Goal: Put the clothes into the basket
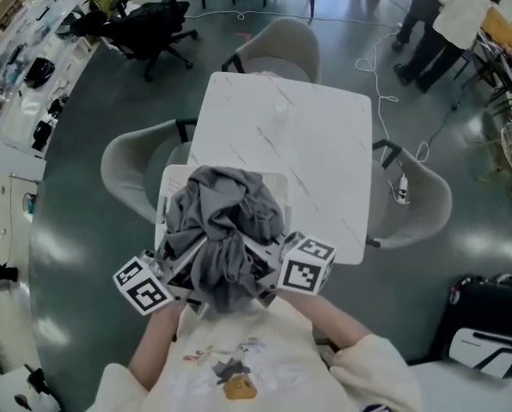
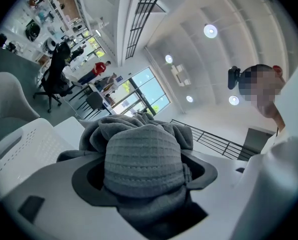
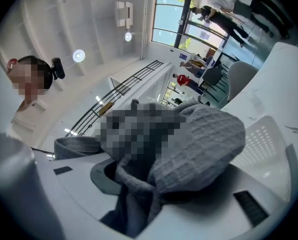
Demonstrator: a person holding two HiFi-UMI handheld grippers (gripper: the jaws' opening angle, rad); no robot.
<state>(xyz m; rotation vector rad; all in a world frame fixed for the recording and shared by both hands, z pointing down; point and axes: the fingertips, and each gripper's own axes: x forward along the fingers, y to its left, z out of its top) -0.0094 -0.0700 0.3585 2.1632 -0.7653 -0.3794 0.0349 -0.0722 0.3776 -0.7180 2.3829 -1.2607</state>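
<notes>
Two grippers share one load: the left gripper (image 1: 180,270) and the right gripper (image 1: 269,269) are each clamped on the near end of a bunched gray garment (image 1: 226,217). The left gripper view shows a thick ribbed fold wedged between that gripper's jaws (image 2: 144,169). The right gripper view shows a twisted fold pinched the same way (image 3: 151,181).

In the head view the white basket (image 1: 163,197) sits at the near edge of the table (image 1: 299,127). Most of the cloth is heaped over it, hiding nearly all of its inside. The bundle's long axis runs from 12 o'clock to 6 o'clock. The bulk lies toward 12 over the basket, and a tail of fabric hangs at 6 between the two marker cubes, on the person's side of the basket.

From the fingers, then, the basket's opening lies ahead at 12 o'clock and a little below. The left gripper holds the bundle at about 7 o'clock and the right at about 5, so neither is clearly nearer.

I judge the coming move to be a push of both grips toward 12 and down before letting go. Otherwise the hanging tail may drape over the near rim. Whether that tail already clears the rim cannot be told, since the cloth covers it.
</notes>
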